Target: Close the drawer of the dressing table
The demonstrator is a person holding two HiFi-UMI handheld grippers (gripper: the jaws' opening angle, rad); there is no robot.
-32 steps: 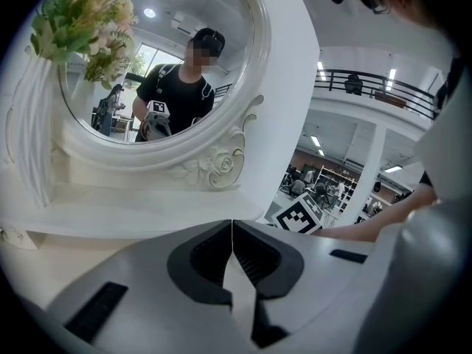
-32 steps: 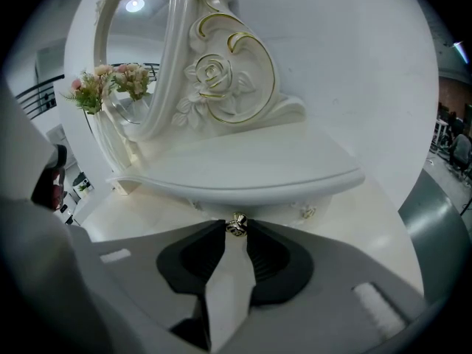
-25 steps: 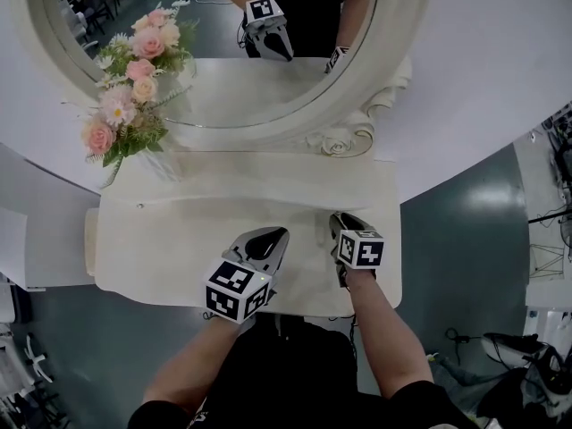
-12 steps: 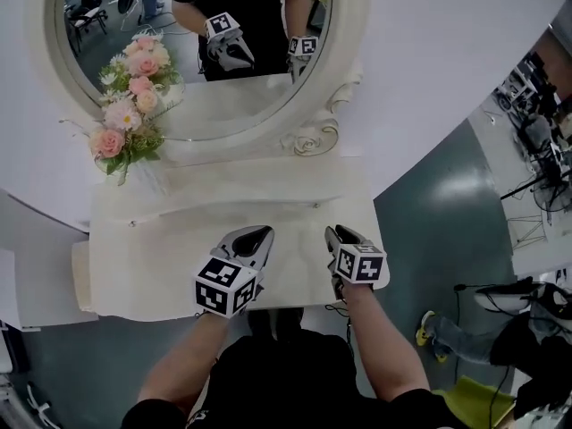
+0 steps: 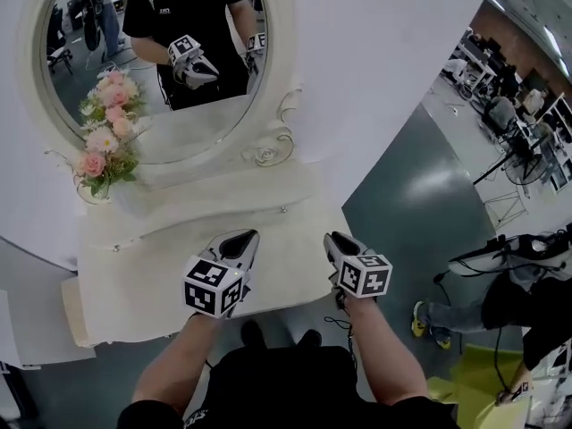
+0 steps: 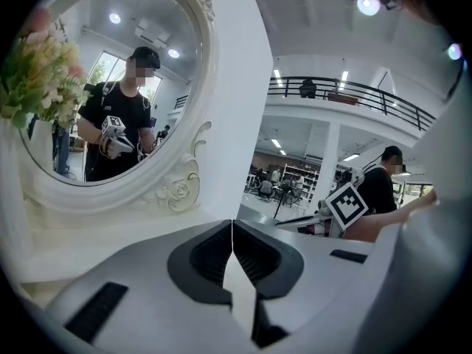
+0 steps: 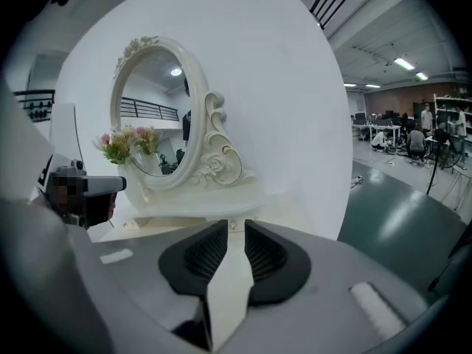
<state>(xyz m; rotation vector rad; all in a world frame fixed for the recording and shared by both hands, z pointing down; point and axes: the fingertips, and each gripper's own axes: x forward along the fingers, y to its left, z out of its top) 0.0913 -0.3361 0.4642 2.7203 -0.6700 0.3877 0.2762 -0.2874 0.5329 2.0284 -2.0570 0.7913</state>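
The cream dressing table (image 5: pixel 152 275) stands against the white wall and carries an oval mirror (image 5: pixel 161 70). Its drawer front, with two small knobs (image 5: pixel 282 210), runs under the mirror shelf, and no gap shows there. My left gripper (image 5: pixel 241 238) hovers over the table's front part, shut and empty; its tips meet in the left gripper view (image 6: pixel 233 223). My right gripper (image 5: pixel 335 239) hovers beside it near the front right corner. Its jaws are closing, with a narrow gap and nothing between them (image 7: pixel 236 227). In the right gripper view the table (image 7: pixel 199 209) lies ahead of that gripper, apart from it.
A bunch of pink flowers (image 5: pixel 103 123) stands on the table's left side by the mirror. Grey-green floor (image 5: pixel 420 195) lies to the right. A seated person (image 5: pixel 509 302) and a yellow-green chair (image 5: pixel 474 387) are at the lower right. Desks and people fill the far room.
Both grippers have risen and drawn back from over the tabletop to its front edge. The head view has swung right, so the table now sits further left.
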